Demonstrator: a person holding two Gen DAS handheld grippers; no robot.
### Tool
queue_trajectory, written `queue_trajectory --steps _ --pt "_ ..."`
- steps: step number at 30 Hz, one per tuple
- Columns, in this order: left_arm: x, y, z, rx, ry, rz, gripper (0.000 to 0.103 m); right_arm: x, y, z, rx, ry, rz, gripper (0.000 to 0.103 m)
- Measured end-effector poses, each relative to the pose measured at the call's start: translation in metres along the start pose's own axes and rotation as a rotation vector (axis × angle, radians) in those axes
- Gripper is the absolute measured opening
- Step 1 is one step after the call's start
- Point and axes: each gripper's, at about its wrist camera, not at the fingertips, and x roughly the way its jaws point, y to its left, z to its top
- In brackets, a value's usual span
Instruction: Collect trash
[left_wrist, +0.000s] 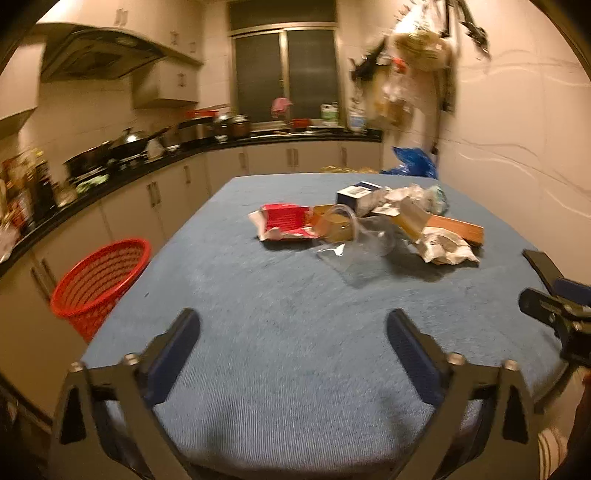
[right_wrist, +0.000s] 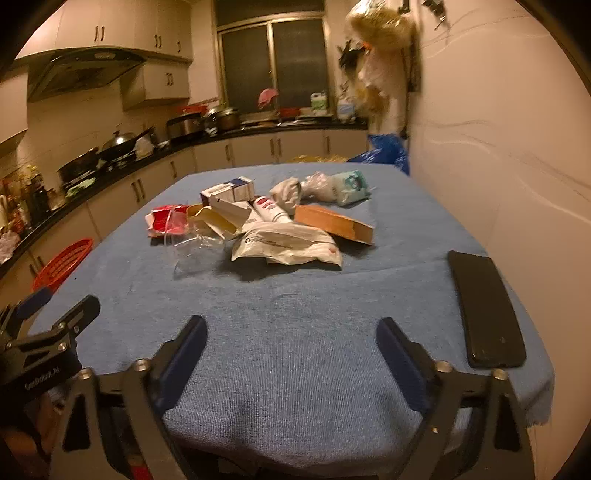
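Left wrist view: my left claw (left_wrist: 293, 326) hangs over the near end of the blue-clothed counter (left_wrist: 258, 295), jaws spread wide, nothing between them. Trash pile sits at 12–1 o'clock, well apart from the fingertips: red carton (left_wrist: 284, 221), clear plastic bag (left_wrist: 354, 247), white-and-blue box (left_wrist: 360, 195), crumpled white bag (left_wrist: 447, 245), flat brown box (left_wrist: 458, 229). Red basket (left_wrist: 98, 280) stands on the floor off the counter's left edge, at 10 o'clock. My right claw shows at the right edge, 3 o'clock.

Right wrist view: right claw (right_wrist: 291, 332) likewise gaping and empty above the near counter. Pile is at 12 o'clock, with a white tube (right_wrist: 271, 212) and a green-white packet (right_wrist: 352, 186) behind. Black phone (right_wrist: 485, 308) lies flat at 2 o'clock, just beside the right finger, apart from the trash.
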Motion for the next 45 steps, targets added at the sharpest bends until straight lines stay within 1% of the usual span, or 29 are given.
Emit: queue_trajectory --steps 1,2,3,4,5,6,7,8,10,12,14,19,21,22,24,25,26,27,28,29,31,33,34,35,37,39,42,43,45 --pt "0.003 0.001 0.004 0.014 0.011 0.001 0.077 0.003 -0.002 0.003 -0.003 0.019 0.025 0.076" --pt "0.006 0.002 0.007 0.020 0.025 -0.003 0.069 0.009 -0.003 0.007 -0.012 0.051 0.066 0.066" --pt "0.012 0.004 0.012 0.018 0.050 -0.024 0.069 0.012 -0.005 0.010 -0.013 0.069 0.089 0.061" --pt "0.020 0.007 0.019 0.013 0.086 -0.063 0.069 0.016 -0.009 0.013 0.000 0.083 0.117 0.059" --pt "0.026 0.008 0.023 0.009 0.116 -0.091 0.069 0.020 -0.013 0.018 0.021 0.095 0.142 0.059" --pt "0.035 0.010 0.029 0.002 0.155 -0.136 0.069 0.024 -0.015 0.021 0.033 0.106 0.154 0.059" --pt "0.042 0.012 0.036 -0.010 0.186 -0.180 0.071 0.028 -0.018 0.026 0.042 0.120 0.169 0.063" --pt "0.049 0.012 0.041 -0.022 0.206 -0.210 0.074 0.031 -0.020 0.030 0.051 0.121 0.180 0.065" --pt "0.059 0.011 0.053 -0.045 0.219 -0.249 0.080 0.033 -0.020 0.035 0.048 0.107 0.179 0.067" --pt "0.070 0.007 0.064 -0.058 0.226 -0.265 0.080 0.036 -0.018 0.039 0.042 0.101 0.174 0.068" --pt "0.082 0.002 0.073 -0.075 0.235 -0.275 0.080 0.042 -0.019 0.041 0.057 0.103 0.183 0.072" --pt "0.123 -0.006 0.089 -0.131 0.291 -0.295 0.080 0.049 -0.023 0.041 0.064 0.117 0.194 0.072" --pt "0.136 -0.012 0.089 -0.137 0.317 -0.295 0.076 0.051 -0.025 0.041 0.059 0.115 0.195 0.072" --pt "0.143 -0.016 0.089 -0.135 0.328 -0.303 0.071 0.051 -0.026 0.042 0.054 0.113 0.197 0.072" --pt "0.156 -0.022 0.088 -0.125 0.353 -0.305 0.054 0.052 -0.027 0.044 0.041 0.107 0.199 0.072" --pt "0.163 -0.024 0.087 -0.129 0.371 -0.306 0.040 0.053 -0.027 0.045 0.031 0.103 0.202 0.072" --pt "0.167 -0.024 0.086 -0.143 0.379 -0.324 0.031 0.054 -0.026 0.048 0.016 0.098 0.210 0.070" --pt "0.169 -0.024 0.084 -0.150 0.388 -0.336 0.026 0.054 -0.025 0.050 0.005 0.096 0.217 0.068" --pt "0.167 -0.024 0.083 -0.149 0.380 -0.354 0.023 0.056 -0.023 0.053 -0.011 0.092 0.224 0.064" --pt "0.164 -0.025 0.082 -0.139 0.371 -0.356 0.016 0.058 -0.020 0.057 -0.027 0.088 0.230 0.063" --pt "0.156 -0.024 0.080 -0.102 0.345 -0.356 0.011 0.062 -0.014 0.064 -0.063 0.075 0.245 0.062" --pt "0.149 -0.020 0.078 -0.095 0.331 -0.366 0.010 0.066 -0.003 0.072 -0.117 0.064 0.271 0.057" --pt "0.145 -0.016 0.077 -0.098 0.322 -0.375 0.009 0.069 0.004 0.075 -0.154 0.057 0.278 0.052" --pt "0.142 -0.013 0.076 -0.101 0.320 -0.384 0.009 0.073 0.011 0.079 -0.190 0.050 0.282 0.050" --pt "0.132 -0.004 0.074 -0.110 0.311 -0.407 0.009 0.084 0.022 0.085 -0.243 0.052 0.298 0.048" --pt "0.123 0.002 0.072 -0.098 0.286 -0.404 0.009 0.097 0.032 0.089 -0.283 0.068 0.310 0.045" --pt "0.121 0.007 0.071 -0.095 0.294 -0.426 0.009 0.118 0.042 0.095 -0.329 0.100 0.315 0.044" --pt "0.122 0.009 0.071 -0.094 0.291 -0.421 0.009 0.123 0.044 0.096 -0.337 0.107 0.312 0.044" --pt "0.120 0.011 0.072 -0.097 0.276 -0.408 0.016 0.128 0.048 0.096 -0.366 0.110 0.324 0.044"
